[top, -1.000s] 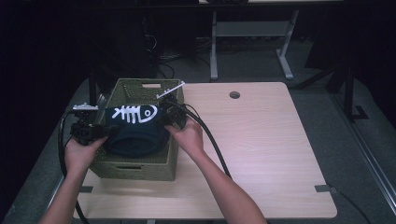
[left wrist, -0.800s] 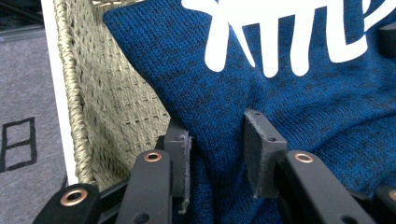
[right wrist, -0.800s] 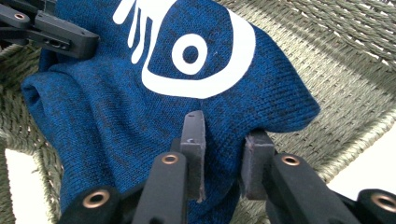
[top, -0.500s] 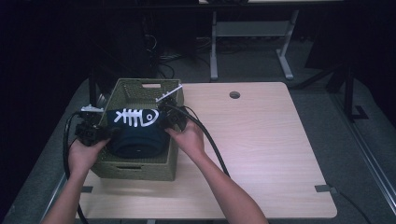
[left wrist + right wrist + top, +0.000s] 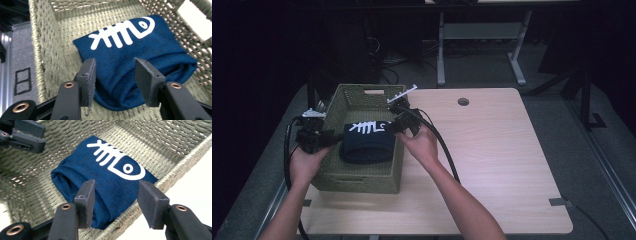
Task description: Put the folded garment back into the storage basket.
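folded navy cloth (image 5: 368, 143) with a white fishbone print is seen lying inside the woven basket (image 5: 362, 180). jaws of left gripper (image 5: 117, 82) and right gripper (image 5: 117, 202) have just been opening and are held apart above the cloth, not pressed on it.

Folded navy cloth (image 5: 368, 145) with white fish-skeleton print on top face. Lies flat on floor of olive woven basket (image 5: 362, 180), print up, rounded fold edges at both ends. One end (image 5: 147, 178) close against basket's side wall; other end (image 5: 85, 43) clear of opposite wall. Nothing pressing on cloth.
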A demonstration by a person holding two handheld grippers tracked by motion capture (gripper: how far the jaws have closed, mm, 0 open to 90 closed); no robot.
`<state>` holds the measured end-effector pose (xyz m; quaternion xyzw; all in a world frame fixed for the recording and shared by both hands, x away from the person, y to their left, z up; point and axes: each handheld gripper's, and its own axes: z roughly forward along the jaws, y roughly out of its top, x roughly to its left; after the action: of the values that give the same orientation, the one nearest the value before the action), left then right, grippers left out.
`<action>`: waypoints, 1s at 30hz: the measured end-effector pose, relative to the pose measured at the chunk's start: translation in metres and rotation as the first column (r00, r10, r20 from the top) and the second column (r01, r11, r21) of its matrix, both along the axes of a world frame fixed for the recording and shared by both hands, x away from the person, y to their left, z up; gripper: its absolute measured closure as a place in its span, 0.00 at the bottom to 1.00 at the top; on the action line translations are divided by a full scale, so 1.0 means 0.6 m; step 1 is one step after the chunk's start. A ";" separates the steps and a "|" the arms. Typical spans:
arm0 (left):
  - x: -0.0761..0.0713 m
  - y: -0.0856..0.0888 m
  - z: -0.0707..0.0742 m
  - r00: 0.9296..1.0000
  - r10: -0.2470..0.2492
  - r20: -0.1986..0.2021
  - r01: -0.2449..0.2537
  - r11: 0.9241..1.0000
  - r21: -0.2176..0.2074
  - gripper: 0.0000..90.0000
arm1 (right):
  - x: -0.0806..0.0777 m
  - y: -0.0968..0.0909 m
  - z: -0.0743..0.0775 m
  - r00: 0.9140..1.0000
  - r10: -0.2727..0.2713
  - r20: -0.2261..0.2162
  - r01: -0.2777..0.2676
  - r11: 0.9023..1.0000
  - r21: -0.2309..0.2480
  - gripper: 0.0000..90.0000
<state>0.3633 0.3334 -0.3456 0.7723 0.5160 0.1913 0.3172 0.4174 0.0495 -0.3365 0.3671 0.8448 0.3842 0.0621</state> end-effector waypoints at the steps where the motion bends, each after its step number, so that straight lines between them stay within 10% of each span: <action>1: -0.002 -0.002 0.001 1.000 -0.002 0.004 0.002 1.000 -0.005 0.57 | -0.001 -0.004 0.003 1.000 0.005 0.004 -0.005 1.000 0.008 0.53; 30: -0.027 -0.081 0.039 0.987 -0.127 0.098 0.139 0.982 -0.127 0.41 | -0.008 -0.136 0.032 0.997 0.081 -0.013 -0.078 0.982 0.172 0.37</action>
<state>0.3471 0.2848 -0.3219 0.7727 0.4602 0.1692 0.4031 0.4125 -0.0320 -0.3175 0.3408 0.8233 0.4538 0.0063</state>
